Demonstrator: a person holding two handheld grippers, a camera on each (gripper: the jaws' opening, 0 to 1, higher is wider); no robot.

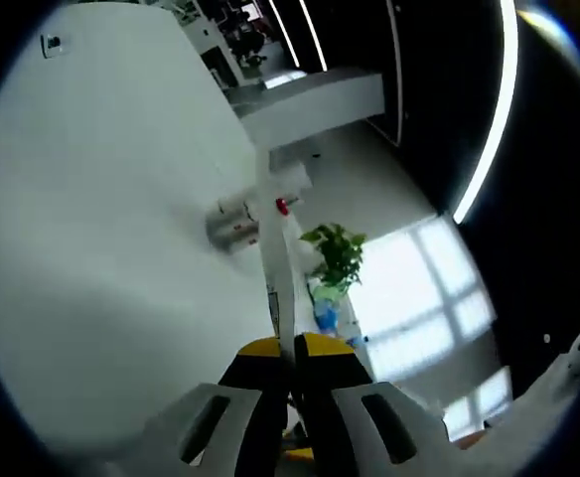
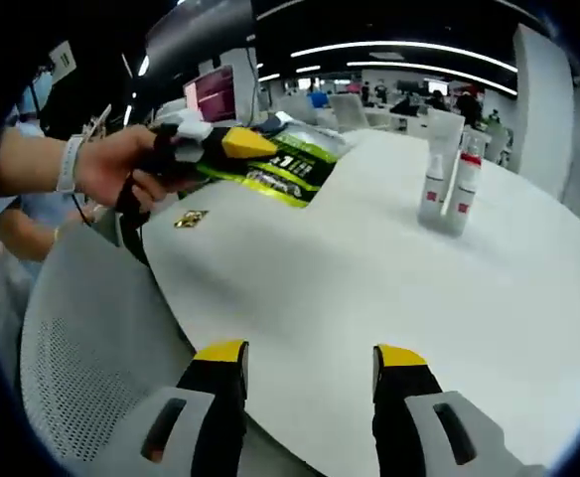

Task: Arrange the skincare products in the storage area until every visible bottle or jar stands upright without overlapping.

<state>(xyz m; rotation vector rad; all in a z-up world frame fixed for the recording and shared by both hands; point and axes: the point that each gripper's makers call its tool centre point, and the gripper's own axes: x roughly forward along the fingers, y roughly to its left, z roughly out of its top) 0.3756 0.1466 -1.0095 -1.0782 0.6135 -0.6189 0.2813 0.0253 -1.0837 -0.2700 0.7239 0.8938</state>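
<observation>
Right gripper view: right hand-held gripper [image 2: 310, 366] jaws apart over bare table [image 2: 369, 278] edge, bottles [image 2: 447, 189] far side; left hand-held gripper [image 1: 292, 350] closed.

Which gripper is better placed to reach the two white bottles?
Right gripper, probably: its fingers are open, empty, facing the two white bottles; the left gripper is shut on a green packet.

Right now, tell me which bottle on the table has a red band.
The right bottle: red band under its cap, while the left bottle looks plain white.
</observation>
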